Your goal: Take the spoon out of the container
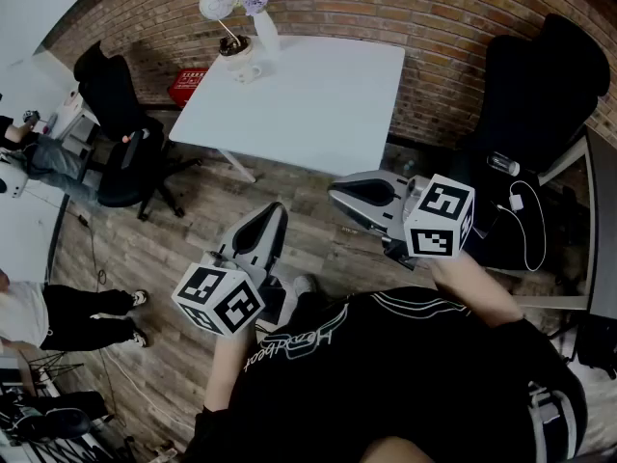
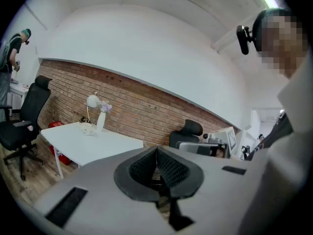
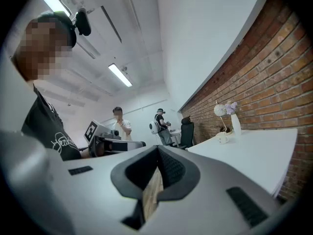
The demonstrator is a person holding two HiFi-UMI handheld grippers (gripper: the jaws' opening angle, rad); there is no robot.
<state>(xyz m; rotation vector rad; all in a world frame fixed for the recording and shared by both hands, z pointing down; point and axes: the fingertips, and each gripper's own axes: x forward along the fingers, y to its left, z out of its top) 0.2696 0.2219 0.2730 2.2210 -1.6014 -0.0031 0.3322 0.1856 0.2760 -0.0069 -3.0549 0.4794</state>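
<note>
A white table (image 1: 318,104) stands against the brick wall, far from both grippers. At its far left corner sit a small white cup (image 1: 241,68), a white vase with purple flowers (image 1: 262,27) and a round white lamp (image 1: 216,4). I cannot make out a spoon at this distance. The cup (image 2: 86,128) also shows in the left gripper view and, tiny, as the cup (image 3: 223,138) in the right gripper view. My left gripper (image 1: 273,210) (image 2: 156,151) and right gripper (image 1: 335,193) (image 3: 158,151) hang over the wooden floor, short of the table, both shut and empty.
A black office chair (image 1: 120,133) stands left of the table, with a red box (image 1: 189,87) under the table's corner. Another black chair (image 1: 535,104) and a desk edge with cables are at the right. Other people stand at the left (image 1: 58,316).
</note>
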